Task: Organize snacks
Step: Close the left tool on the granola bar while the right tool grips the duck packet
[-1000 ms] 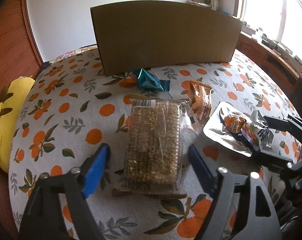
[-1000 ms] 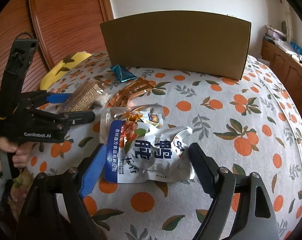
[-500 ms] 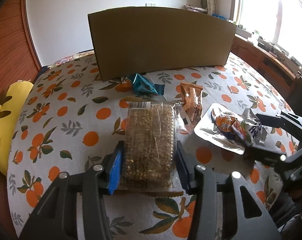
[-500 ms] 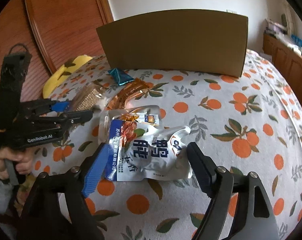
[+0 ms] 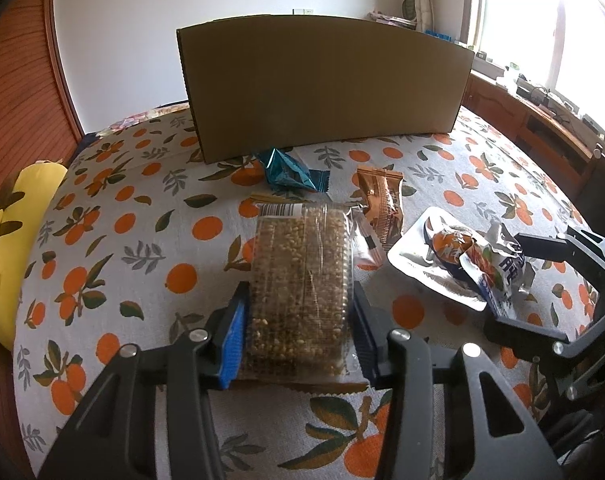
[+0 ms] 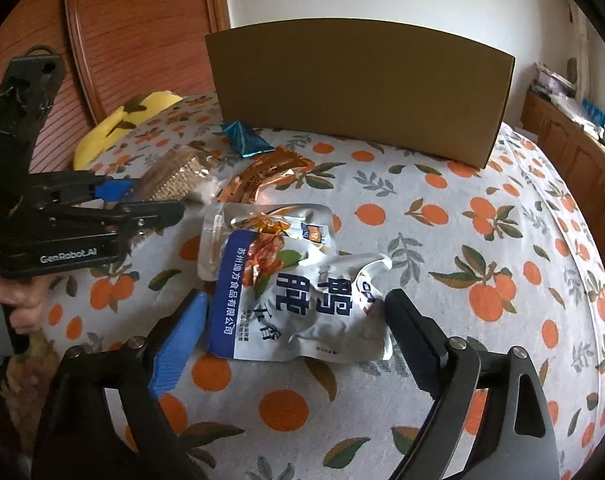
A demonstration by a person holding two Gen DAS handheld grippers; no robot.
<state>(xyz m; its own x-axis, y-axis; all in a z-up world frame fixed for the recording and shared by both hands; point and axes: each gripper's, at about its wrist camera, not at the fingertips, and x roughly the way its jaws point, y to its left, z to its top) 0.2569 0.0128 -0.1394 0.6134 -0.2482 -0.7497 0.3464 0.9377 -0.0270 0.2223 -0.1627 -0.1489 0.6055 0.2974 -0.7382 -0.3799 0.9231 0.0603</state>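
Cardboard box (image 5: 322, 84) upright at far side of orange-print tablecloth (image 5: 114, 248). Left gripper (image 5: 298, 328) clamped on near end of clear grain-bar pack (image 5: 300, 280), pads pressing both long sides. Right gripper (image 6: 296, 344) jaws just widened, spread around white-blue pouch (image 6: 298, 288), pads beside its edges, not pressing.
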